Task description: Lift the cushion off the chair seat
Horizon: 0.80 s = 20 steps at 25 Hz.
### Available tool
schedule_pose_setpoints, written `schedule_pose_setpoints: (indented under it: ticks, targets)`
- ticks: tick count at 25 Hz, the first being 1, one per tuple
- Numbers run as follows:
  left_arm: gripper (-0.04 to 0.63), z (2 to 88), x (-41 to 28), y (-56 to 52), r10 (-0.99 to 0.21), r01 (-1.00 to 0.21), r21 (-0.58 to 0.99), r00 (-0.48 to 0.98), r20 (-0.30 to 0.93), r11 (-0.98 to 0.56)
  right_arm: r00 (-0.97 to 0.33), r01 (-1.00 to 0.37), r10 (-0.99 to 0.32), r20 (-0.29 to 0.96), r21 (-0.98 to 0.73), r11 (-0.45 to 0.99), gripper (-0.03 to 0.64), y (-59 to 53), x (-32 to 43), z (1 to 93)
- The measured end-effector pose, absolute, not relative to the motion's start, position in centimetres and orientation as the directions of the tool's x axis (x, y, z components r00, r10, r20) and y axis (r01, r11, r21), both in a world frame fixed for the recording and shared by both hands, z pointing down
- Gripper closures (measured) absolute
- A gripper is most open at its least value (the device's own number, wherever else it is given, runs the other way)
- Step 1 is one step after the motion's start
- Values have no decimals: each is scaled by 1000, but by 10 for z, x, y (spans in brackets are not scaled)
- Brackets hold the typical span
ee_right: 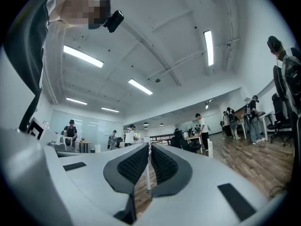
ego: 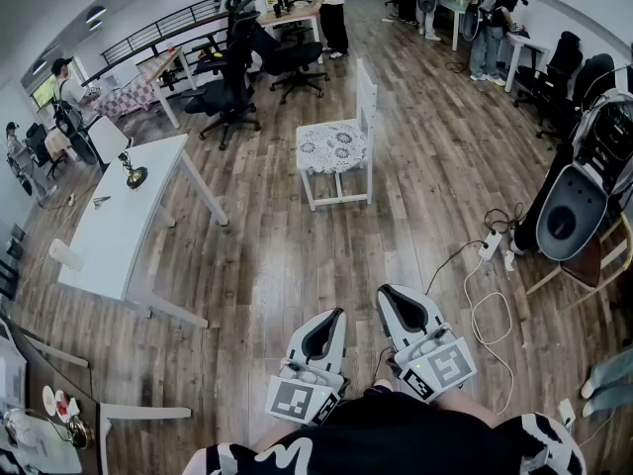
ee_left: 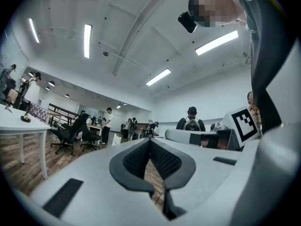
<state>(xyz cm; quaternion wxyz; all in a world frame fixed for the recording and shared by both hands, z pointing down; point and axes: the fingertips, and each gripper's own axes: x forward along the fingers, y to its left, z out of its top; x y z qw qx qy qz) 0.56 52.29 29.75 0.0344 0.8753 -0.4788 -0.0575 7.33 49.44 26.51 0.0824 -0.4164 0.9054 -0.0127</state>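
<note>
The white wooden chair (ego: pixel 366 102) stands on the plank floor some way ahead of me in the head view. A white lace-patterned cushion (ego: pixel 331 147) lies flat on its seat. Both grippers are low at the bottom of that view, close to my body and far short of the chair. My left gripper (ego: pixel 338 312) is shut with nothing in it. My right gripper (ego: pixel 385 290) sits just beside it, also shut and empty. In the left gripper view the dark ribbed pads (ee_left: pixel 162 159) meet at the tip, and in the right gripper view the pads (ee_right: pixel 164 166) likewise touch.
A white table (ego: pixel 109 240) with a small ornament (ego: pixel 133 175) stands to the left. Black office chairs (ego: pixel 229 95) sit behind it. A power strip and white cables (ego: pixel 489 247) trail across the floor at right, near a black-and-white machine (ego: pixel 572 204). People stand at desks in the back.
</note>
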Motion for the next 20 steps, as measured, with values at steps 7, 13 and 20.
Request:
schedule_pose_setpoints:
  ticks: [7, 13, 20]
  targets:
    - [592, 297, 12, 516, -842, -834, 111, 536, -66, -540, -640, -752, -756, -136, -91, 653, 584, 489, 78, 267]
    - [592, 297, 17, 512, -839, -830, 126, 539, -72, -544, -642, -752, -755, -133, -82, 654, 584, 486, 82, 267]
    - [592, 299, 26, 506, -846, -834, 145, 527, -75, -532, -627, -760, -767, -141, -110, 641, 583, 478, 98, 269]
